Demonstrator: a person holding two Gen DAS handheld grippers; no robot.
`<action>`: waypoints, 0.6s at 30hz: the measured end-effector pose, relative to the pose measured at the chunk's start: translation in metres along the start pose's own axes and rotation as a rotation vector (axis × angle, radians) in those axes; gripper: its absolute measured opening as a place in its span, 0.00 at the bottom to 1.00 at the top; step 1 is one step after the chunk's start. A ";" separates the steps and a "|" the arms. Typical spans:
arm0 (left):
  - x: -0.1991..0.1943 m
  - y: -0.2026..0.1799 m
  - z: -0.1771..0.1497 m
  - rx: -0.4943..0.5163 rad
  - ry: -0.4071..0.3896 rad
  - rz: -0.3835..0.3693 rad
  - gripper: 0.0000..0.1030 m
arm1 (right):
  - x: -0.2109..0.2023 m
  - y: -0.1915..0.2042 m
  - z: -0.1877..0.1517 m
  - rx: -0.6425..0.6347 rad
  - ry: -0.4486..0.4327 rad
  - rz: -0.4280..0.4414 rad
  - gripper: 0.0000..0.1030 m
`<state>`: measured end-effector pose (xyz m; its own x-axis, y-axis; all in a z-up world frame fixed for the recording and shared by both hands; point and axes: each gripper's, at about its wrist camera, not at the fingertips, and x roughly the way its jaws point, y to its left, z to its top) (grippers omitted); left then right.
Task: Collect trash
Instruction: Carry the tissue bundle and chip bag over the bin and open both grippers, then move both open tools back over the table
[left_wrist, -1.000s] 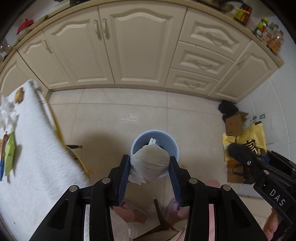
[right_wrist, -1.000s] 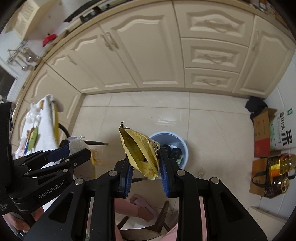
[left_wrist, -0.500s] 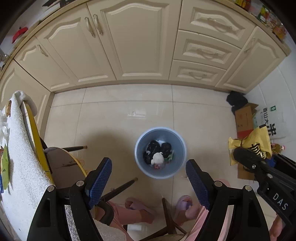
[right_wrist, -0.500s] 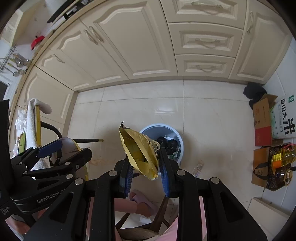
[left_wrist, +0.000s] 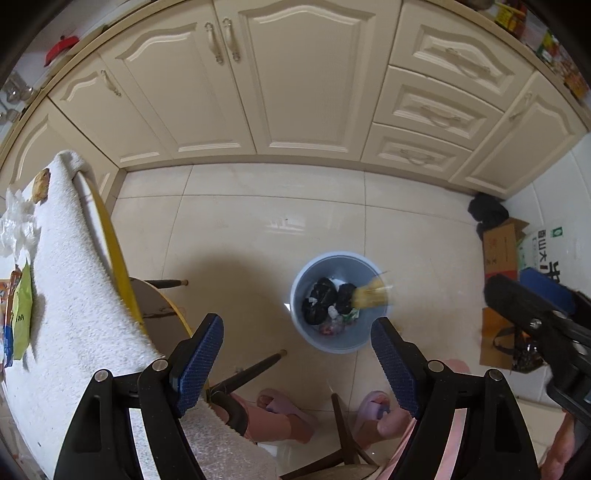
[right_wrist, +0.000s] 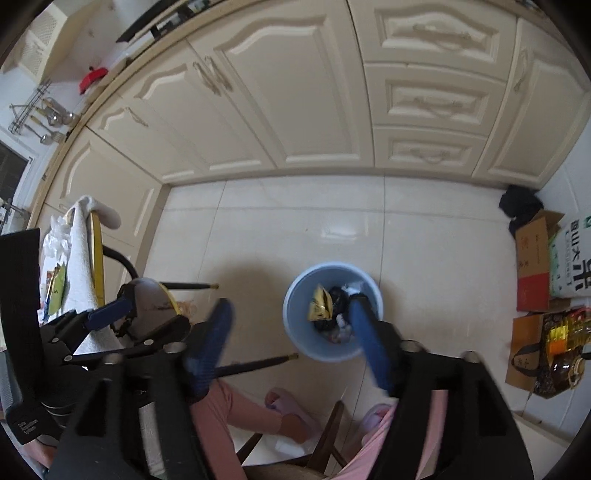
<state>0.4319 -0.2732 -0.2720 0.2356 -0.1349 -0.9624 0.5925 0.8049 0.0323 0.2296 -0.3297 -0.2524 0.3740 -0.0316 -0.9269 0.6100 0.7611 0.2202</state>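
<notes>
Trash: yellow snack bag (right_wrist: 320, 305) dropping into blue bin (right_wrist: 295, 332) among black bags; right gripper (right_wrist: 291, 339) jaws just sprung apart, left gripper (left_wrist: 295, 363) spread, both empty; wrappers (left_wrist: 18, 317), tissue (left_wrist: 16, 221) remain on table

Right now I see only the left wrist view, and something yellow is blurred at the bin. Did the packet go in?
Observer: Yes. In the right wrist view the packet is inside the bin, toward its left side.
Operator: Is the right gripper empty?
Observer: Its fingers have just been opening, and nothing is between them.
Operator: What is in the dark bag on the floor?
Observer: A bottle of yellow liquid stands in it.
</notes>
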 end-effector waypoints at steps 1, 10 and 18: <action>-0.002 0.002 -0.002 -0.001 -0.002 -0.001 0.76 | -0.002 0.001 0.000 0.001 -0.003 -0.006 0.75; -0.015 0.014 -0.011 -0.007 -0.012 -0.026 0.76 | -0.006 -0.001 -0.005 0.007 0.024 -0.027 0.75; -0.043 0.023 -0.034 -0.014 -0.052 -0.036 0.76 | -0.022 0.003 -0.019 0.001 0.018 -0.056 0.76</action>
<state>0.4095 -0.2290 -0.2389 0.2547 -0.1935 -0.9475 0.5909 0.8067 -0.0059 0.2101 -0.3143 -0.2376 0.3268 -0.0626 -0.9430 0.6306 0.7577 0.1682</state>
